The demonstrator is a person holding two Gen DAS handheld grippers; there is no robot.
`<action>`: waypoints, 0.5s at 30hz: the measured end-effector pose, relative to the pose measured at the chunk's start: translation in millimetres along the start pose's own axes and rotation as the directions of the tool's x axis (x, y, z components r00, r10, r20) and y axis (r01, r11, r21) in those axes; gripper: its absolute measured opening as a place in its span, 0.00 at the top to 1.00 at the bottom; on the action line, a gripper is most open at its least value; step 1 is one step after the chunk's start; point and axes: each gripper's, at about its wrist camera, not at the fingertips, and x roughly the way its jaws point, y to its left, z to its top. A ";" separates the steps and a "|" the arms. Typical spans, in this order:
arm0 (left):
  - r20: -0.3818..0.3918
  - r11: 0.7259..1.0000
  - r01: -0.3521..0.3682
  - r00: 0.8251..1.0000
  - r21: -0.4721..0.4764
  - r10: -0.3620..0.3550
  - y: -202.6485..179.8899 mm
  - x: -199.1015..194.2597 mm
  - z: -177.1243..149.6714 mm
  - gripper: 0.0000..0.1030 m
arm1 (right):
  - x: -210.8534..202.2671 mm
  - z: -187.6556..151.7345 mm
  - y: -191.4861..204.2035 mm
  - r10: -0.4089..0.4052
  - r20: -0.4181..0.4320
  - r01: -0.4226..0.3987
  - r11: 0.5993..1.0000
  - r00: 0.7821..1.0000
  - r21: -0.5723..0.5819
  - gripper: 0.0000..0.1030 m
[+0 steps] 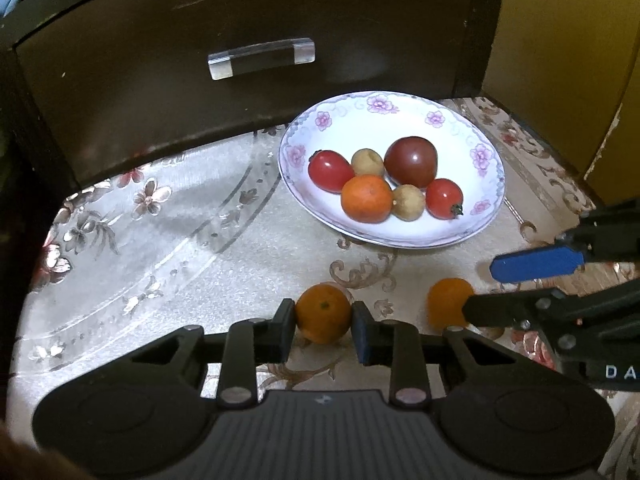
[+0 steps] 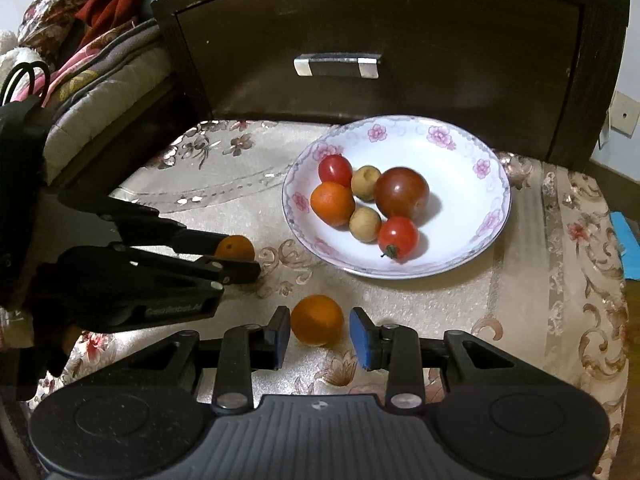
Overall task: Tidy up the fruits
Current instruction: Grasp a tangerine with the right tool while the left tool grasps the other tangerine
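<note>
Two small oranges lie on the floral tablecloth in front of a white flowered plate (image 1: 452, 148) (image 2: 460, 168). The plate holds a dark red tomato (image 1: 411, 161), two cherry tomatoes, one orange and two small tan fruits. My left gripper (image 1: 323, 322) (image 2: 238, 257) is shut on the left orange (image 1: 324, 312) (image 2: 236, 246), with both pads against its sides. My right gripper (image 2: 320, 332) (image 1: 479, 289) is shut on the right orange (image 2: 317, 320) (image 1: 448, 306), which sits between its blue pads at the fingertips. Both oranges rest on the cloth.
A dark cabinet drawer with a clear handle (image 1: 262, 58) (image 2: 337, 66) stands just behind the plate. Bedding and clothes (image 2: 100, 72) are piled to the far left. The table edge drops off on the right, beside a blue object (image 2: 626, 240) and a yellow wall (image 1: 560, 40).
</note>
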 end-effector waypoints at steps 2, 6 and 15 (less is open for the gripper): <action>-0.005 1.000 0.004 1.000 -0.003 -0.004 -0.5 -0.1 -0.7 0.64 | -0.7 -0.3 0.2 0.000 0.002 0.000 1.000 1.000 -0.003 0.73; 0.000 0.999 0.036 0.999 -0.018 -0.036 -0.8 -1.4 -2.6 0.64 | -0.6 -3.7 -1.8 0.002 -0.006 -0.002 1.000 1.000 -0.001 0.73; 0.005 0.995 0.093 0.996 -0.020 -0.093 -12.5 -7.3 -5.9 0.63 | -2.8 -12.7 -13.1 0.009 -0.024 -0.008 1.000 1.000 0.024 0.73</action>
